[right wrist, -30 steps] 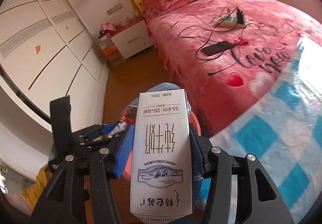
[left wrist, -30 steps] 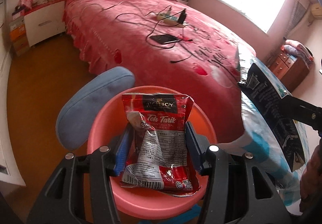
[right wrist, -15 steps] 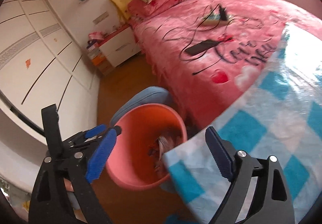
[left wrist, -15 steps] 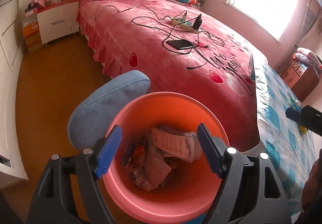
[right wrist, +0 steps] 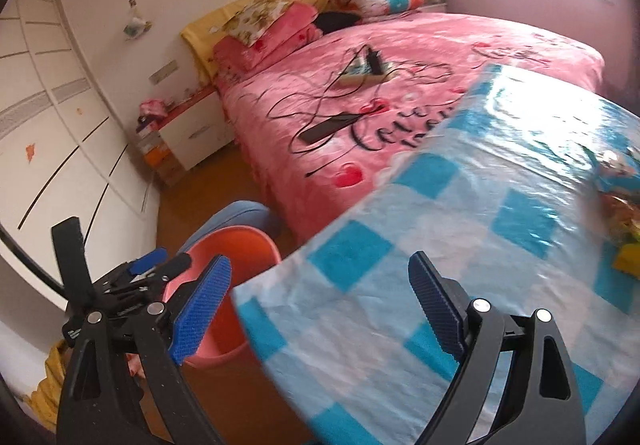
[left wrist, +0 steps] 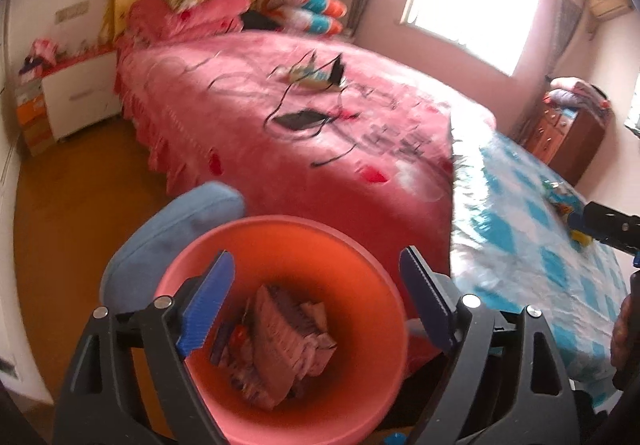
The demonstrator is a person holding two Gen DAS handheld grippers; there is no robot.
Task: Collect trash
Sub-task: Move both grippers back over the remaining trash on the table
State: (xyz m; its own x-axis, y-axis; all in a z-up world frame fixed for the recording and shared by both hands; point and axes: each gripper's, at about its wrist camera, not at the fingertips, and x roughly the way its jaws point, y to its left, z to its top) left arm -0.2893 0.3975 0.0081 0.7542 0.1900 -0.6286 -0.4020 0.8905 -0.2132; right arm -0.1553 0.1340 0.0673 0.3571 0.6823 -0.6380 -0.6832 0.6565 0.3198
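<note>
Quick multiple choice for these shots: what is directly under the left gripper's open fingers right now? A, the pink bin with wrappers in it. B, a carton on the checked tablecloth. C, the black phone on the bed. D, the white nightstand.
A: in the left wrist view the left gripper stands open with nothing between its fingers, and the pink bin with crumpled trash inside sits right below it.
</note>
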